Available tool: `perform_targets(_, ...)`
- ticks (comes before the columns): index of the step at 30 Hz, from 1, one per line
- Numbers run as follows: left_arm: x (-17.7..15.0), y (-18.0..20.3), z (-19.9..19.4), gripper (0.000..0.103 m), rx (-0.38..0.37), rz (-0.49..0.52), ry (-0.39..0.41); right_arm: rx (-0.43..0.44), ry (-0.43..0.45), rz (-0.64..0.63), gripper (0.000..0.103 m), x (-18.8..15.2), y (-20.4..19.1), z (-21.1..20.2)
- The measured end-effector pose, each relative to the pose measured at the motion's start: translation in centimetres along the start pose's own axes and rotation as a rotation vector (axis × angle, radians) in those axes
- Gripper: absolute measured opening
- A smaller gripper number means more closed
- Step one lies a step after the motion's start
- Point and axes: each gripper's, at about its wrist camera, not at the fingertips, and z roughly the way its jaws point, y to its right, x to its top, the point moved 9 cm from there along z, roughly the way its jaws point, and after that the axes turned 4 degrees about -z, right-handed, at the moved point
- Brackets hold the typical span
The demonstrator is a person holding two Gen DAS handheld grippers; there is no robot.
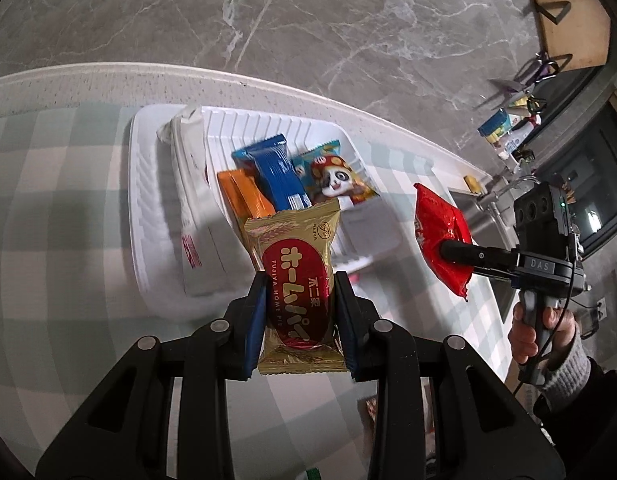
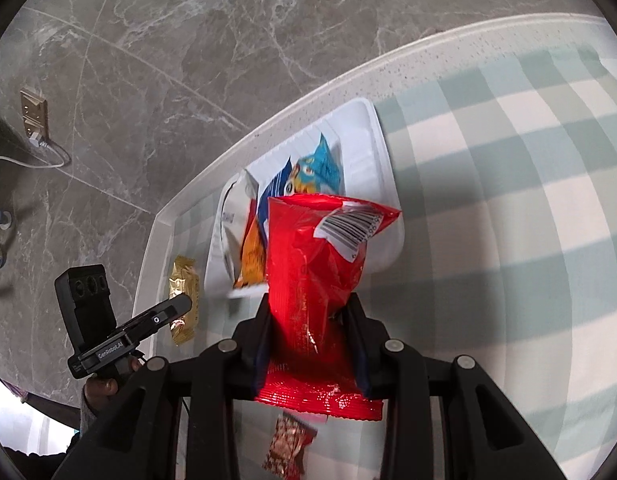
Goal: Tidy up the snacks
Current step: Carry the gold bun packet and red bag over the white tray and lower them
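Observation:
My left gripper (image 1: 300, 312) is shut on a gold Fujiya Home Pie packet (image 1: 298, 284) and holds it above the near edge of a white tray (image 1: 148, 184). The tray holds a white packet (image 1: 188, 184), an orange packet (image 1: 244, 196), a blue packet (image 1: 278, 172) and a cartoon-panda packet (image 1: 338, 176). My right gripper (image 2: 312, 320) is shut on a red snack bag (image 2: 316, 272), held above the tray (image 2: 382, 168). In the left wrist view the red bag (image 1: 440, 236) hangs right of the tray. In the right wrist view the gold packet (image 2: 184, 300) shows left of the tray.
The tray sits on a green-and-white checked cloth (image 1: 48, 184) on a counter with a pale rim (image 1: 108, 76). A small reddish packet (image 2: 290, 446) lies on the cloth below my right gripper. A sink and clutter (image 1: 508, 136) stand at the far right.

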Motion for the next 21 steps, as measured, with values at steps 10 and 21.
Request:
perform_targets(10,2.6,-1.2,1.6,0.029,0.028,-0.01,0.006,0.001,-0.006,0.001,0.036,3.8,0.8,2.6)
perform_targets(21,5.1,-2.0,3.4,0.029,0.055,-0.01,0.013,0.019,-0.014,0.006,0.036,6.7,1.3,4.8)
